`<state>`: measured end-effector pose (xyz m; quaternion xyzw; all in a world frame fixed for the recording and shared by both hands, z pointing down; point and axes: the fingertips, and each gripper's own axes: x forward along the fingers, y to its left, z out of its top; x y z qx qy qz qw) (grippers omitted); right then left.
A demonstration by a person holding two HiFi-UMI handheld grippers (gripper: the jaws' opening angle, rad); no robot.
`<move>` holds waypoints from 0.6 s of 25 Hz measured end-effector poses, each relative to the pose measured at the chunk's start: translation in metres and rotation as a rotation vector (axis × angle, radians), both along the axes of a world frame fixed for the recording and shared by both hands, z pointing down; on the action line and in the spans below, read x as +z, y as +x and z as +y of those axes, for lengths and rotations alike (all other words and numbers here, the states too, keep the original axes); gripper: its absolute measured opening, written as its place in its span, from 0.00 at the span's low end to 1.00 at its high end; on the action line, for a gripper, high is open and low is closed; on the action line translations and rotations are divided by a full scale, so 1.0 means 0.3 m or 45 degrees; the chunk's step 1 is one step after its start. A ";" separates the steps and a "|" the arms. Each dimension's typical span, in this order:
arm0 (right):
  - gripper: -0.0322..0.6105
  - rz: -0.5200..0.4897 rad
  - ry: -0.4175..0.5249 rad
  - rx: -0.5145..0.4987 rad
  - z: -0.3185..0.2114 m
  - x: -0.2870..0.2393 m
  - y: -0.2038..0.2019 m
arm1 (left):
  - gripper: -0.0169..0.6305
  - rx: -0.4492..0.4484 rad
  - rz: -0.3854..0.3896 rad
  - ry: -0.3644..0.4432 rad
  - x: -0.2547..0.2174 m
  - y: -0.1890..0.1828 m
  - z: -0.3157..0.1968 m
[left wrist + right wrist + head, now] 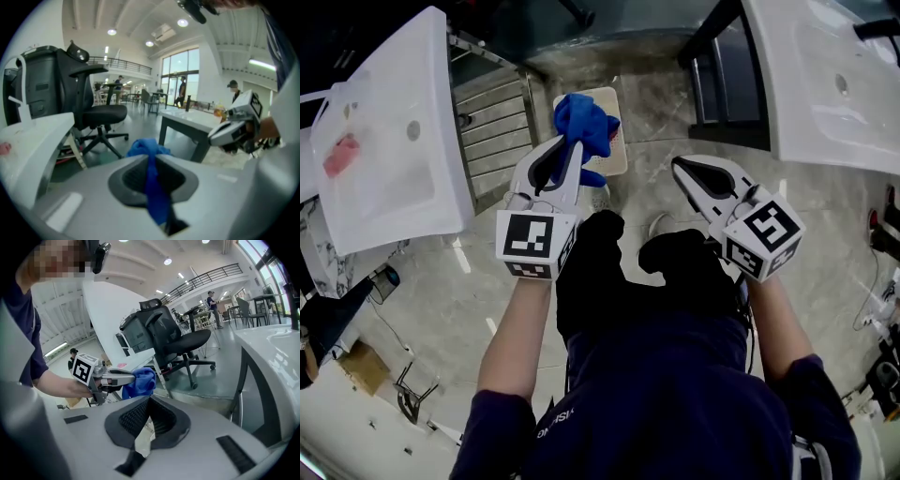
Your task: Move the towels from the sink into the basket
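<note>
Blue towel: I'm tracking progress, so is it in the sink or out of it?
Out. The blue towel hangs bunched from the left gripper's closed jaws, clear of the sink.

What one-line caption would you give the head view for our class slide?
Left gripper holds a crumpled blue cloth towel over the cream rectangular basket; right gripper is shut and empty.

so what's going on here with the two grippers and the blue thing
A person stands between two white sinks with a gripper in each hand. The left gripper is shut on a blue towel, which from the head view hangs above a pale rectangular container on the floor, probably the basket. The right gripper is shut and holds nothing. What looks like a pink towel lies in the sink on the person's left.
</note>
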<state>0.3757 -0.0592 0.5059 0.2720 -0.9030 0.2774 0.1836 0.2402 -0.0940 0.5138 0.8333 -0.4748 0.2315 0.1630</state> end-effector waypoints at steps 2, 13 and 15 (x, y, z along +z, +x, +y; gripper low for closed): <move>0.06 -0.001 -0.001 0.002 -0.001 0.042 -0.011 | 0.10 -0.006 0.000 -0.005 0.051 -0.013 0.004; 0.06 0.003 0.008 -0.031 -0.001 0.306 -0.105 | 0.10 -0.028 -0.010 -0.018 0.352 -0.110 0.014; 0.06 0.004 0.014 -0.037 -0.009 0.363 -0.117 | 0.10 -0.033 -0.008 -0.022 0.418 -0.121 0.012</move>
